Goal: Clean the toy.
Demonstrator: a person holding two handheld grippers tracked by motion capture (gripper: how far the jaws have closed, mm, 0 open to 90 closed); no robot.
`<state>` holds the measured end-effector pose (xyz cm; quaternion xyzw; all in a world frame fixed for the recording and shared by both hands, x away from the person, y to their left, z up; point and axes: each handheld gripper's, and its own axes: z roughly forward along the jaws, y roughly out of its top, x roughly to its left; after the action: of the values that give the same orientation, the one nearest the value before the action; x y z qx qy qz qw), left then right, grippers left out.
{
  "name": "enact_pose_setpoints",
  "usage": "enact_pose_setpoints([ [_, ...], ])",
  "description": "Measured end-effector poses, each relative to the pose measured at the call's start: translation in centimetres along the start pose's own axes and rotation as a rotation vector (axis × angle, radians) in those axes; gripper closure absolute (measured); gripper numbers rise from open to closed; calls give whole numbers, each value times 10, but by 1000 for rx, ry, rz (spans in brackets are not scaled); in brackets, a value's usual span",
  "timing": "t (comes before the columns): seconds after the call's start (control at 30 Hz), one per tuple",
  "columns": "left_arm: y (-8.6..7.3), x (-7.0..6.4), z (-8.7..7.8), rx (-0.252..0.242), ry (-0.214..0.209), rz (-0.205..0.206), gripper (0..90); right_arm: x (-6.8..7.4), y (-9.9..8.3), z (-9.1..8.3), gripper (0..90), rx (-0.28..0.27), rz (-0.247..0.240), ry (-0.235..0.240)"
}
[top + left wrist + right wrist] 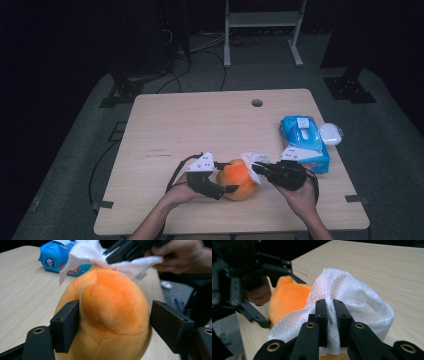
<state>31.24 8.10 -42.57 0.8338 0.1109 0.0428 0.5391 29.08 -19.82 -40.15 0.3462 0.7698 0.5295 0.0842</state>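
Note:
An orange plush toy (239,179) sits near the table's front edge. My left gripper (220,186) is shut on the orange plush toy (110,315), one jaw pressed to each side. My right gripper (259,168) is shut on a white wet wipe (252,159), which lies against the toy's far upper side. In the right gripper view the wipe (352,297) bunches between the jaws of the right gripper (330,305), with the toy (288,298) just behind it. In the left gripper view the wipe (87,252) drapes over the toy's top.
A blue pack of wet wipes (303,142) lies at the table's right side, with a small white case (330,134) beside it. A round cable hole (257,103) sits near the wooden table's (200,125) far edge. A metal stand (262,22) is on the floor beyond.

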Motion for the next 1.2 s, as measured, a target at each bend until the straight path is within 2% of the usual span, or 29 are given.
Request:
enact_pose_setpoints([
  [0.07,0,-1,0,6,11,7,285,8,2,1,823,11,-37,-3],
  [0.13,0,-1,-1,7,11,8,289,14,5,2,823,9,-64,30],
  [0.17,-1,-1,-1,6,11,6,290,16,7,3,823,17,-91,7],
  [0.3,-1,0,-1,-3,-9,2,286,5,7,0,824,17,-59,-30],
  [0.37,1,1,-2,-6,-6,-3,250,2,3,1,824,24,-43,-25],
  [0.43,2,5,1,22,22,-57,121,4,2,2,824,38,-47,-14],
  [0.47,1,6,2,39,13,-76,76,7,2,3,824,38,-43,10],
  [0.5,-2,8,4,43,-9,-92,71,8,2,3,823,37,-41,33],
  [0.53,-5,8,4,34,-22,-88,79,12,3,4,823,43,-48,45],
  [0.6,-6,6,2,37,-24,-67,149,18,3,5,822,51,-84,35],
  [0.7,-5,2,2,42,-19,-41,223,15,6,1,822,36,-77,23],
  [0.77,-4,-1,3,46,-20,-22,232,10,7,-3,822,28,-68,-1],
  [0.83,-4,-4,5,48,-24,1,232,5,6,-7,822,25,-69,-52],
  [0.87,-4,-5,5,48,-24,14,232,3,6,-8,822,25,-61,-62],
  [0.93,-4,-6,8,47,-20,15,228,2,5,-9,822,26,-41,-38],
  [1.0,-4,-8,10,45,-21,18,223,9,6,-5,821,30,-41,10],
  [1.1,-5,-11,13,49,-23,33,213,28,9,4,821,40,-96,58],
  [1.2,-6,-12,13,45,-22,29,212,36,12,6,822,52,-139,52],
])
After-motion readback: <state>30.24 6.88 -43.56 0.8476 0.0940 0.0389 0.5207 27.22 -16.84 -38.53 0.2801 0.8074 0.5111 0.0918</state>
